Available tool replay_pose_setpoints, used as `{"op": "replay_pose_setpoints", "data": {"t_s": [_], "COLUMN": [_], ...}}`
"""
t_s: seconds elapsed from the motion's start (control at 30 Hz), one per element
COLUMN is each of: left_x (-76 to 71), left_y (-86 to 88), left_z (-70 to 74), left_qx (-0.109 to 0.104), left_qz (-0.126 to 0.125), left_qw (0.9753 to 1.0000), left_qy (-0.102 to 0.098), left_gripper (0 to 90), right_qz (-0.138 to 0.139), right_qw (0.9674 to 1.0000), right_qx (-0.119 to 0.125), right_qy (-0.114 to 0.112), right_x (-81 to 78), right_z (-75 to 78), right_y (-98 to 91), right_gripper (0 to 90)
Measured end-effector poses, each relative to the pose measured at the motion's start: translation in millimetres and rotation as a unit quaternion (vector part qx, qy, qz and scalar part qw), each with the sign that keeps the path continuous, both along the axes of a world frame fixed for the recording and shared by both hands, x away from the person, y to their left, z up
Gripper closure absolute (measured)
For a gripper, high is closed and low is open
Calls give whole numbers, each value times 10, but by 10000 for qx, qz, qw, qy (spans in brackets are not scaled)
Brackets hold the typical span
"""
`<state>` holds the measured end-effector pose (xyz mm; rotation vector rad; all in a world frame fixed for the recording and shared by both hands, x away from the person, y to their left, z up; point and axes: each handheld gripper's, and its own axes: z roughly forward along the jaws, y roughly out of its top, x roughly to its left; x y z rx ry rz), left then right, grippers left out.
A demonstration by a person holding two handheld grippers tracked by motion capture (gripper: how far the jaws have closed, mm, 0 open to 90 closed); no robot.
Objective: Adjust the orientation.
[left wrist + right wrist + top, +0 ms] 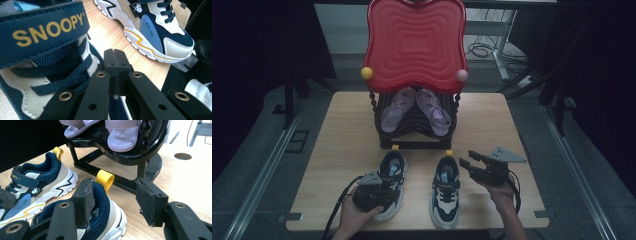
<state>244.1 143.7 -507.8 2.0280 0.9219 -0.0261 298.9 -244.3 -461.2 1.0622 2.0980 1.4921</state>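
Note:
Two navy, white and beige sneakers stand side by side on the wooden table (337, 130), toes toward me. My left gripper (384, 186) hovers over the left sneaker (393, 167). In the left gripper view its jaws (115, 57) are shut, pads pressed together with nothing between them, just above the navy laces (62, 72) and below the "SNOOPY" strap (45, 30). My right gripper (469, 159) is open beside the right sneaker (446, 192). In the right gripper view its jaws (117, 200) stand wide apart at that shoe's heel (100, 207), near the yellow pull loop (105, 178), gripping nothing.
A black shoe rack (417, 142) with a red wavy back panel (414, 40) stands at the middle rear of the table, a pair of pink sandals (432, 107) on its shelf. A round cable hole (183, 156) lies in the tabletop. Cables trail from both grippers.

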Motion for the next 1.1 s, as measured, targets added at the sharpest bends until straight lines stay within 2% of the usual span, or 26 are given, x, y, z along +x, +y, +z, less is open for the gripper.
{"op": "replay_pose_setpoints", "data": {"t_s": [0.53,1.1], "left_x": [-9,-33], "left_y": [59,286], "left_z": [-19,-41], "left_qx": [6,-72], "left_qz": [-4,113], "left_qw": [10000,9998], "left_qy": [49,161], "left_gripper": [900,900], "right_qz": [-13,-38], "right_qw": [10000,10000], "right_qx": [1,-2], "right_qy": [-1,-2], "right_x": [-6,-11], "right_z": [3,5], "right_y": [-9,-16], "right_gripper": [483,483]}}
